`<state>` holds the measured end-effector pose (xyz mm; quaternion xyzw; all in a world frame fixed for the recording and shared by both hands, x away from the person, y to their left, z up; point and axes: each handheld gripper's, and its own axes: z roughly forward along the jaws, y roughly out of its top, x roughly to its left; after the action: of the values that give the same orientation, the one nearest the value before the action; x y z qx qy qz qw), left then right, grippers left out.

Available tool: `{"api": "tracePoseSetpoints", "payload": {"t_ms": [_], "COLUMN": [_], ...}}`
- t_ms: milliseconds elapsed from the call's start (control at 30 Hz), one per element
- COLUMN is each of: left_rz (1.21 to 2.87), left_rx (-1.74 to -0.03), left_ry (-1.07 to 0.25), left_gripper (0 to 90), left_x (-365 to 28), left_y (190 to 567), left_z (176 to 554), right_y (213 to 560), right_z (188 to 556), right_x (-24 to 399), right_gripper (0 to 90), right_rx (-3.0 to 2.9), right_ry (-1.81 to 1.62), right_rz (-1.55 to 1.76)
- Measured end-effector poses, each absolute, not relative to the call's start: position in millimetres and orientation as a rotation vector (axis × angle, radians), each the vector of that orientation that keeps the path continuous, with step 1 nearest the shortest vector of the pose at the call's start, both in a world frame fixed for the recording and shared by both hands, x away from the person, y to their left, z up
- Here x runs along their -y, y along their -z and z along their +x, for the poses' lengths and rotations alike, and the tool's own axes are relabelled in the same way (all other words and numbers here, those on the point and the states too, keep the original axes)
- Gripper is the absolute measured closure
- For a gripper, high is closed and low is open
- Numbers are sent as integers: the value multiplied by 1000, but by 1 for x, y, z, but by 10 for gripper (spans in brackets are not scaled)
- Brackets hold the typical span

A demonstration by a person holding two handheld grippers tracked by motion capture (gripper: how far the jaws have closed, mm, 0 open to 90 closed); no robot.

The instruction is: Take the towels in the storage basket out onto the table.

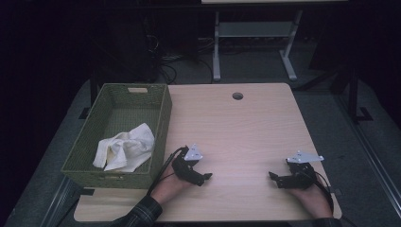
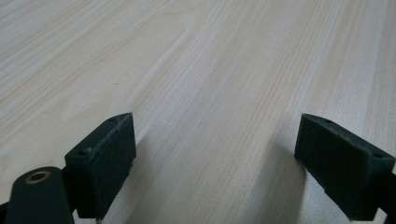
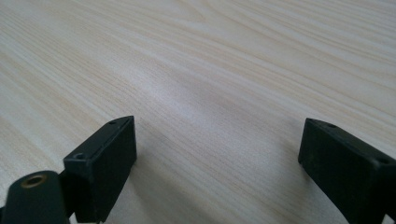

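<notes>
The table (image 1: 246, 127) lies bare across its middle and right — open passage for either gripper from the near edge to the far one. The only obstacle stands at the left: a green woven basket (image 1: 161, 123) with tall walls, its right wall just beside the left gripper (image 1: 201, 178). A white cloth (image 1: 125, 147) fills its near half; the far half is free. A small round hole (image 1: 237, 96) sits near the far edge.
</notes>
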<state>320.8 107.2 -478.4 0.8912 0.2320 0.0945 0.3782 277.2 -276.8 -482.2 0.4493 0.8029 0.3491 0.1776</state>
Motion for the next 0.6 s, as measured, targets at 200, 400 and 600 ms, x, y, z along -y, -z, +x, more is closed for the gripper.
{"api": "tracePoseSetpoints", "payload": {"t_ms": [200, 400, 600], "left_rz": [2301, 2319, 2327], "left_rx": [-589, -604, -606], "left_ry": [-231, -213, -206], "left_gripper": [122, 123, 124], "left_x": [-109, -108, -108], "left_y": [476, 473, 470], "left_z": [322, 324, 324], "right_y": [482, 482, 482], "right_z": [278, 278, 278], "right_x": [277, 277, 277], "right_gripper": [102, 103, 103], "right_rx": [-2277, -2278, -2277], "right_ry": [-984, -985, -985], "right_rz": [1266, 1265, 1267]}}
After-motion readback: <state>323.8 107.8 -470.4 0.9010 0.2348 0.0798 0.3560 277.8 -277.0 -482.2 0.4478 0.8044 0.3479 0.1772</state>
